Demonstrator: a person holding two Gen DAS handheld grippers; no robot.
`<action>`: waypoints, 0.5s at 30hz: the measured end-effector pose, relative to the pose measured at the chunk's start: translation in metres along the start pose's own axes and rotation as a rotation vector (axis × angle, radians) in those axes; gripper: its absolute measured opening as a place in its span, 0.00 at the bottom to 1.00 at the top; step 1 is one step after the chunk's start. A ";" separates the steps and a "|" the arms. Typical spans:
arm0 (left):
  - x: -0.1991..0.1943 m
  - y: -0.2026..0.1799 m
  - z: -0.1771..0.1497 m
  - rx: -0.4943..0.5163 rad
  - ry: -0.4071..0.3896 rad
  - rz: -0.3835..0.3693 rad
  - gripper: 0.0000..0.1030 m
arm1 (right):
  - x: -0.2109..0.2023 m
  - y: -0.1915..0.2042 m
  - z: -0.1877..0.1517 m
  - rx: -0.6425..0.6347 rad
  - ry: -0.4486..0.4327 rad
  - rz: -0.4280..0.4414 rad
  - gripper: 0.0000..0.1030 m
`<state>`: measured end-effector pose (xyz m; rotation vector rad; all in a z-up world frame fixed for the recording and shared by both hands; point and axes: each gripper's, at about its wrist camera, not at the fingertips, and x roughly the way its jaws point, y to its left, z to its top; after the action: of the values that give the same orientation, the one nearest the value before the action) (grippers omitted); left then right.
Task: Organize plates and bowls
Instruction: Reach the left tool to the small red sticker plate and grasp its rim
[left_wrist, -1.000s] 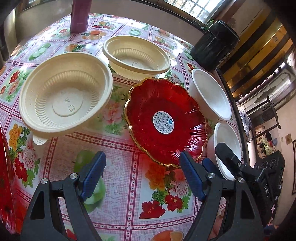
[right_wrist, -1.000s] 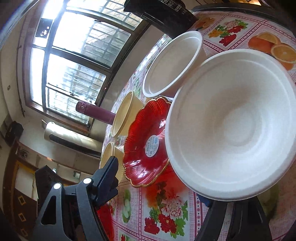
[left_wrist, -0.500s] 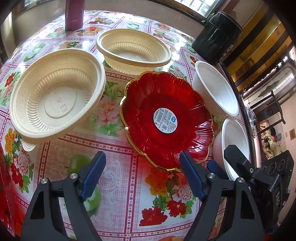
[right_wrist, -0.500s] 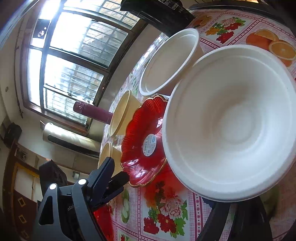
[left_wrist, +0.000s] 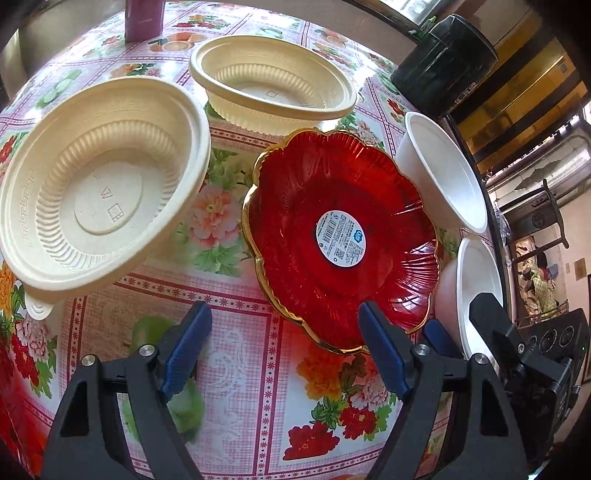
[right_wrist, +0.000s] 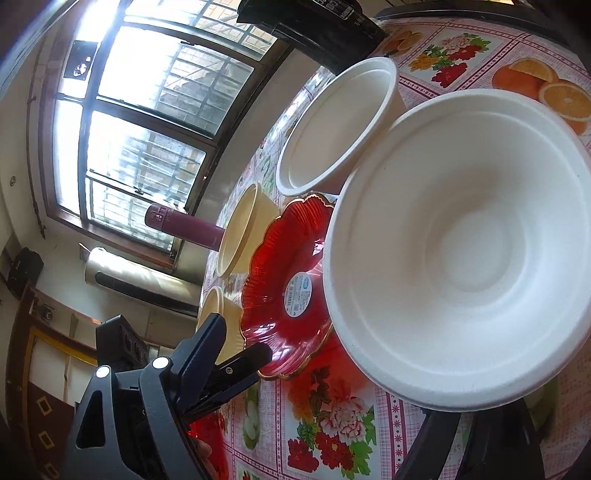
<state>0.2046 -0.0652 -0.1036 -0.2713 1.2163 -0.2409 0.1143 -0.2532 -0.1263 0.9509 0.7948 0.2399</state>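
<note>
Bowls and one plate crowd a bench (left_wrist: 236, 347) covered by a flowered, fruit-printed cloth. The left gripper (left_wrist: 284, 345) hangs tilted down over the near part of the cloth, its blue-padded fingers (left_wrist: 188, 343) spread wide with nothing between them; the pad on the picture's right lies just over the near gold rim of the red plate (left_wrist: 340, 236), though contact cannot be told. That plate is scalloped, gold-edged, and has a round white barcode sticker at its centre. Left of it sits a large cream ribbed bowl (left_wrist: 99, 195), and behind both a second cream bowl (left_wrist: 273, 85) of the same kind, upright. A maroon flask (left_wrist: 142, 18) stands at the far edge, and a black container (left_wrist: 443, 62) at the far right corner.

On the plate's right stand two white bowls: the farther white bowl (right_wrist: 332, 125) and the nearer white bowl (right_wrist: 458, 243), whose rim overlaps the plate's edge in the right wrist view. The right gripper (right_wrist: 332, 391) reaches around this nearer bowl, one finger beside the plate on the left, the other hidden under the bowl's lower rim. Its fingers have just been opening and stand wide, with the bowl between them; no pad can be seen pressing on it. A barred window (right_wrist: 147, 110) fills the background
</note>
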 end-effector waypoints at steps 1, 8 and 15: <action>0.000 0.000 0.001 0.000 -0.002 0.000 0.79 | 0.000 0.000 0.000 0.002 -0.001 0.001 0.85; 0.005 0.002 0.013 -0.048 0.000 -0.041 0.79 | 0.003 -0.001 0.001 0.021 -0.005 0.012 0.85; 0.012 0.003 0.023 -0.095 0.006 -0.125 0.79 | 0.010 0.004 0.001 0.010 -0.014 -0.015 0.85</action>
<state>0.2305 -0.0646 -0.1078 -0.4305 1.2198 -0.2930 0.1224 -0.2471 -0.1278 0.9544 0.7905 0.2165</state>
